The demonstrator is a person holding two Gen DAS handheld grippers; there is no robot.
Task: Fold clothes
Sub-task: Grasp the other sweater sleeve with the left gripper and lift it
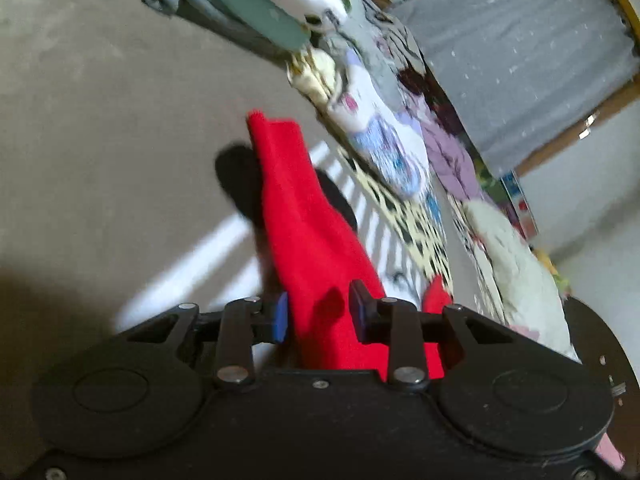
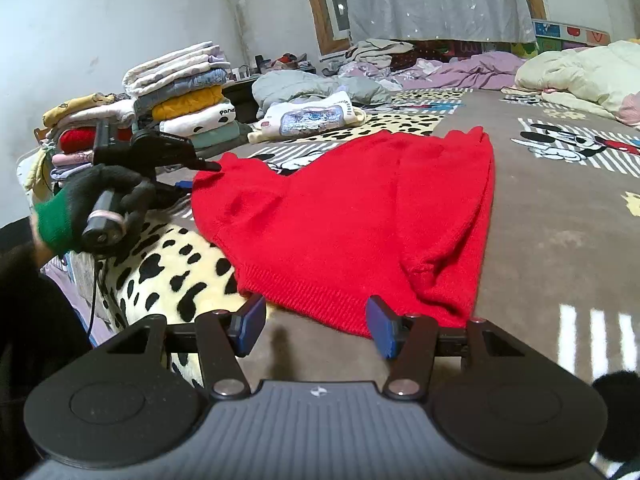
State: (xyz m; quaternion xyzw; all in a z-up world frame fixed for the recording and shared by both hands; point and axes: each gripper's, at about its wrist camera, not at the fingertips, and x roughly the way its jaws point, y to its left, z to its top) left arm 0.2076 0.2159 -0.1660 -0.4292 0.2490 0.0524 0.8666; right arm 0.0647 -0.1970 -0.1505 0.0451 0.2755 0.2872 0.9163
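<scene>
- Red knit garment (image 2: 348,216): spread over the bed cover (image 2: 560,216), ribbed hem nearest the right wrist camera, its right side doubled over on itself toward 1 o'clock. In the left wrist view the same red cloth (image 1: 316,248) runs up from between the pads toward 11 o'clock.
- Left tongs (image 1: 318,316): blue pads stand apart, with red knit filling the space between them; whether they press the cloth I cannot tell. In the right wrist view their tip meets the garment's far left corner at 10 o'clock.
- Left hand (image 2: 100,196): black glove with green cuff, wrapped around the tong handle at 9 o'clock.
- Right tongs (image 2: 316,328): jaws spread wide and holding nothing, placed just short of the hem; the right-hand pad (image 2: 380,328) overlaps the hem edge in view.
- Stack of folded clothes (image 2: 184,96): at 10 o'clock beyond the garment, white, blue, yellow and green layers.
- White printed top (image 2: 308,118): lying loose at 12 o'clock, behind the garment.
- Rumpled bedding (image 2: 440,68): lilac and cream, far side, below a grey curtain (image 2: 436,0).
</scene>
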